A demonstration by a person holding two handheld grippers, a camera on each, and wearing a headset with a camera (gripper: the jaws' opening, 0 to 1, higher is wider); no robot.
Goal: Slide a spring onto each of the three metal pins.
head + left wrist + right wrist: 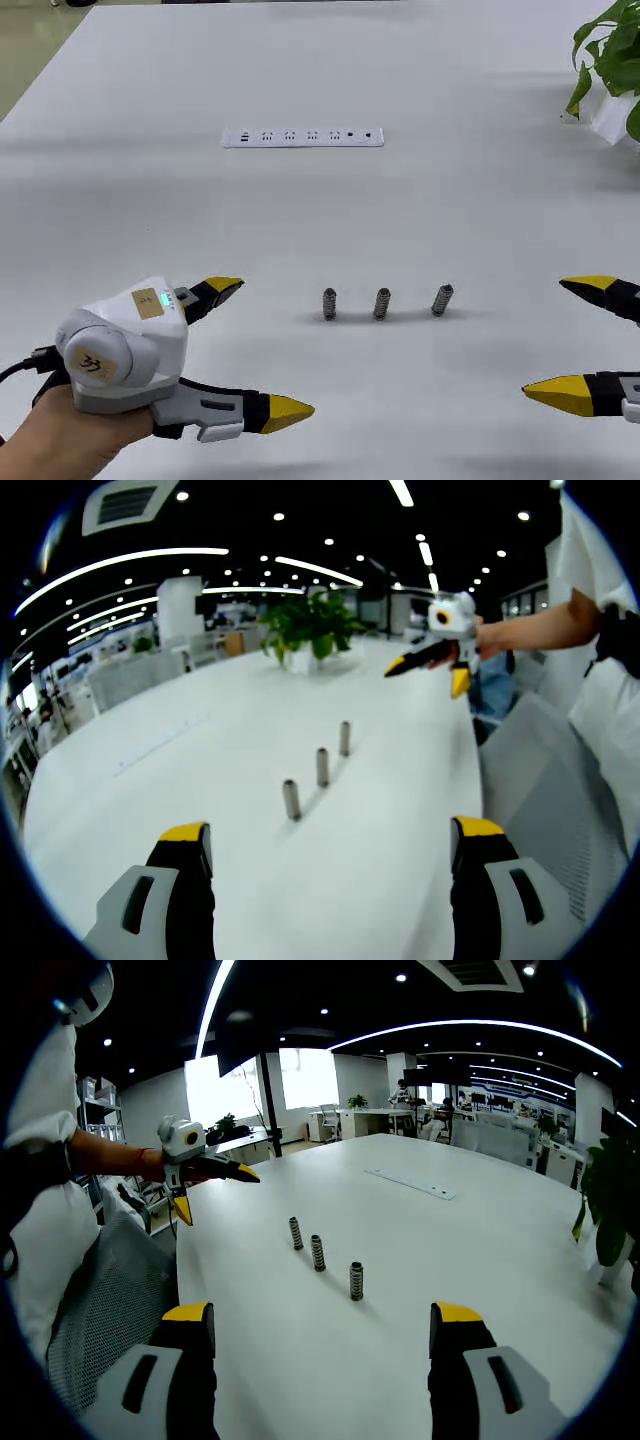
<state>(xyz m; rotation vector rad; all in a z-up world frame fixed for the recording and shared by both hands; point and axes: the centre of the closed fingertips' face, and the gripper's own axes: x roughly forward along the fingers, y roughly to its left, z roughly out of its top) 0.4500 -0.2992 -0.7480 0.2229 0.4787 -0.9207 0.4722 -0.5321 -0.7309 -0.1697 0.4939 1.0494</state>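
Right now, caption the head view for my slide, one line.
Three coiled grey metal springs stand in a row on the white table between the open yellow-tipped left gripper and right gripper.

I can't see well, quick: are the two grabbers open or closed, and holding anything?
Left gripper: open, holding nothing.
Right gripper: open, holding nothing.

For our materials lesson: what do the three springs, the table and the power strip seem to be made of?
Springs: probably steel, going by the grey, ridged coils with a dull metallic glint.
Table: a white, smooth, matte top, likely laminate. The core cannot be told.
Power strip: white moulded plastic by its look, with dark socket slots.
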